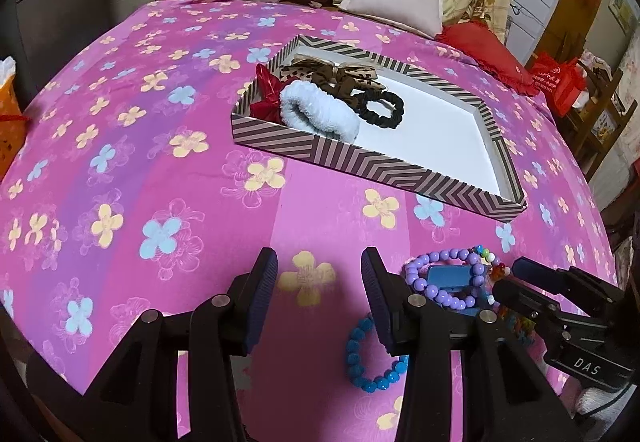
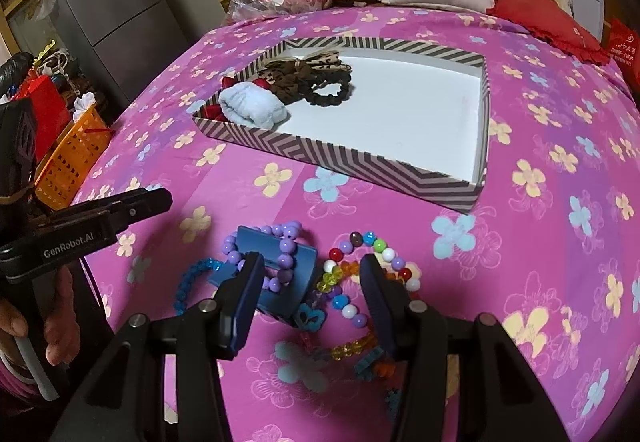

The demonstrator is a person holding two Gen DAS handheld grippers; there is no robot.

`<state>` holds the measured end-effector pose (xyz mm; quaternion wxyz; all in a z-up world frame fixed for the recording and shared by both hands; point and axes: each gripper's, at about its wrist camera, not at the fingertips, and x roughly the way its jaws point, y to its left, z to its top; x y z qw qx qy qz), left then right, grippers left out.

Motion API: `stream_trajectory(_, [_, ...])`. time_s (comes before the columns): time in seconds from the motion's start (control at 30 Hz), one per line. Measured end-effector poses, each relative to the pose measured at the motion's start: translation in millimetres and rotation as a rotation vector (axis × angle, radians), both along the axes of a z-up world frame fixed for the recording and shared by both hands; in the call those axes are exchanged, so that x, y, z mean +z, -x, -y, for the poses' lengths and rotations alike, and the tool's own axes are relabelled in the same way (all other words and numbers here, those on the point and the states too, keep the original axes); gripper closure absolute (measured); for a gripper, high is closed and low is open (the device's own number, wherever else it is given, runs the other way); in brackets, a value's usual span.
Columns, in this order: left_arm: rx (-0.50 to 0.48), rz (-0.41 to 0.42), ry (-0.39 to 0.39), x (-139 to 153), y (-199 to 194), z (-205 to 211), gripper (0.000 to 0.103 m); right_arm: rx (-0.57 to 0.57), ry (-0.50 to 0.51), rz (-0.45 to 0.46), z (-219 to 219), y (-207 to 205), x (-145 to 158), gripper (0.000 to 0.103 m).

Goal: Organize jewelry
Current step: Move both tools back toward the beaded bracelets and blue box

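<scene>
- Biggest thing first: the pink flowered bedspread (image 1: pixel 132 146) fills both views, and we lose its near edge behind our own black gripper frames.
- The striped box (image 1: pixel 360 162) sits mid-bed, well apart from the loose jewelry. Its long axis runs from far-left to near-right in both views, open side up, right half bare white.
- Packed into the box's far-left corner: a fluffy white scrunchie (image 1: pixel 320 116), a leopard-print bow (image 1: pixel 340 76), a black scrunchie (image 1: pixel 380 108) and something red (image 1: pixel 266 92) that's mostly buried, so we can't say what it is.
- Left gripper (image 1: pixel 320 296): tongs stand about half open over bare bedspread, nothing between them.
- Right gripper (image 2: pixel 312 296): also roughly half open, pads touching nothing we can see, hovering over the jewelry pile.
- The right wrist view shows the pile properly: a blue holder (image 2: pixel 280 274) with a purple bead bracelet (image 2: pixel 276 250) looped around it, a multicoloured bead bracelet (image 2: pixel 376 274) just beside it on the right.
- Blue bead bracelet (image 1: pixel 372 362): the left view shows most of the ring, partly behind the right finger; in the right view only an arc peeks out.
- Small bits near the bottom of the right view (orange and blue pieces) are half hidden, can't make them out.
- Only the right view catches the hand (image 2: pixel 40 318) holding the left gripper.
</scene>
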<state>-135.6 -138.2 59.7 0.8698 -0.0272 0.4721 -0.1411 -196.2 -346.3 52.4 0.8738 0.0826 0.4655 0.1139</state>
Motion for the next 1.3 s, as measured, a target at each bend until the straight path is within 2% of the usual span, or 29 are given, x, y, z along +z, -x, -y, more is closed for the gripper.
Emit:
stream_trajectory(0.63, [-0.007,0.004,-0.012,2,4,1,0.065,0.012,0.018,0.003,-3,-3,4,0.051])
stream_trajectory(0.97, [0.005,-0.018,-0.005,-4,1,-2,0.065,0.071,0.081,-0.006,-16,-16,1,0.051])
stream_trajectory(1.03, [0.006,-0.022,-0.004,-5,0,-3,0.065,0.093,0.1,-0.014,-20,-20,-2,0.054])
stream_trajectory(1.17, [0.011,-0.032,-0.003,-8,-3,-5,0.065,0.126,0.105,-0.039,-25,-28,-9,0.079])
stream_trajectory(1.3, [0.025,-0.046,-0.001,-13,-7,-8,0.065,0.151,0.143,-0.004,-31,-26,-5,0.083])
